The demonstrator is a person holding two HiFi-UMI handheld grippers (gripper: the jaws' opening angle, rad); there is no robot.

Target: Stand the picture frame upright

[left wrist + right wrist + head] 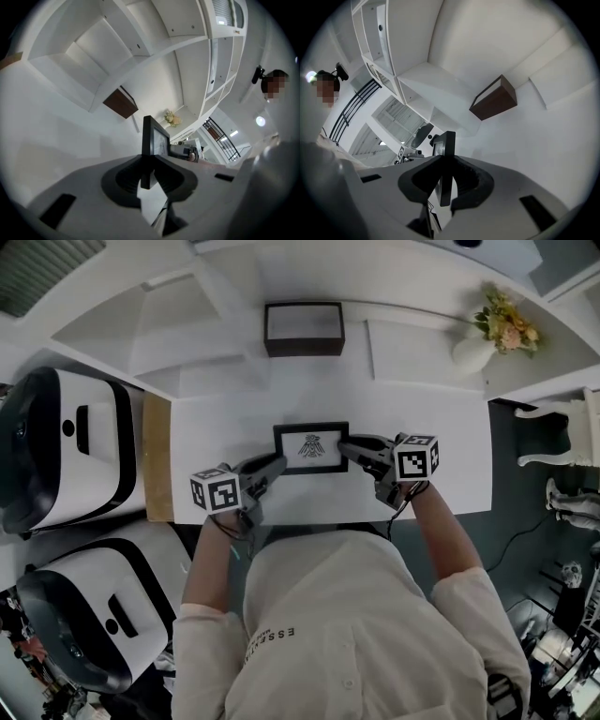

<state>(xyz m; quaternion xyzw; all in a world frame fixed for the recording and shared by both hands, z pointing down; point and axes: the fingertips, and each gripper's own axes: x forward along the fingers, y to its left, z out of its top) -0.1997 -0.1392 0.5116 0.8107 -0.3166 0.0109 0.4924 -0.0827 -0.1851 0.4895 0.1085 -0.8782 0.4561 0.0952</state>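
The black picture frame [310, 447] with a bird-like drawing is held between both grippers above the white table [441, 465]; its face shows in the head view. My left gripper [278, 463] is shut on the frame's left side. My right gripper [344, 447] is shut on its right side. In the left gripper view the frame [154, 136] stands edge-on between the jaws of the left gripper [149, 160]. The right gripper view shows the frame's [446, 143] other edge clamped in the right gripper [446, 164]. Whether the frame touches the table I cannot tell.
A dark brown box [303, 329] stands at the back of the table, with white shelving [169, 324] to its left. A white vase of flowers [497, 329] sits at the back right. Two large white machines [66, 446] are on the left. A white chair [562, 432] stands at the right.
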